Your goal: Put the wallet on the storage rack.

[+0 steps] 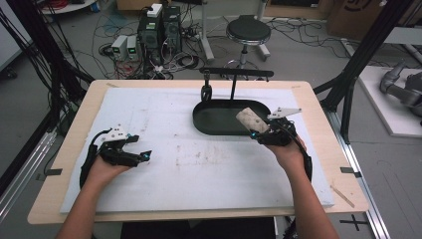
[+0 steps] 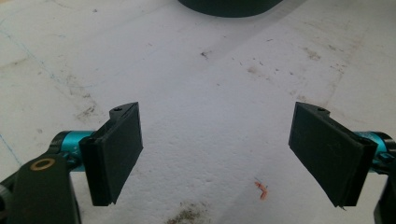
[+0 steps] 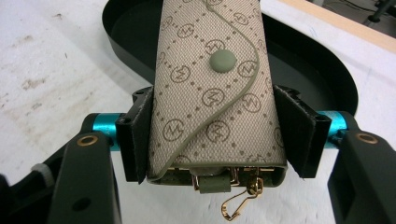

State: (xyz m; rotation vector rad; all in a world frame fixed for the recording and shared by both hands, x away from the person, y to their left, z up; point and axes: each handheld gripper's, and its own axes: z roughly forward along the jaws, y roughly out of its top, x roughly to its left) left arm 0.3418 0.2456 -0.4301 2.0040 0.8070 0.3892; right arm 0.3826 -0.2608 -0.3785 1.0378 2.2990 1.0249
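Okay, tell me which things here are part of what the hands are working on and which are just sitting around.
In play:
- beige patterned pouch, clamped in the right gripper
- black oval tray, just beyond it
- left gripper, jaws apart over the white mat

Lying about:
- stool
- computer towers and floor cables

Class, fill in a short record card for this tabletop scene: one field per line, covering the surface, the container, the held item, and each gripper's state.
surface: white foam sheet on a wooden table
container: black oval tray with an upright handle, far side of the sheet
held item: beige patterned key pouch with a snap button and a gold clip, over the tray's near edge
right gripper: shut on the key pouch
left gripper: open, over bare sheet
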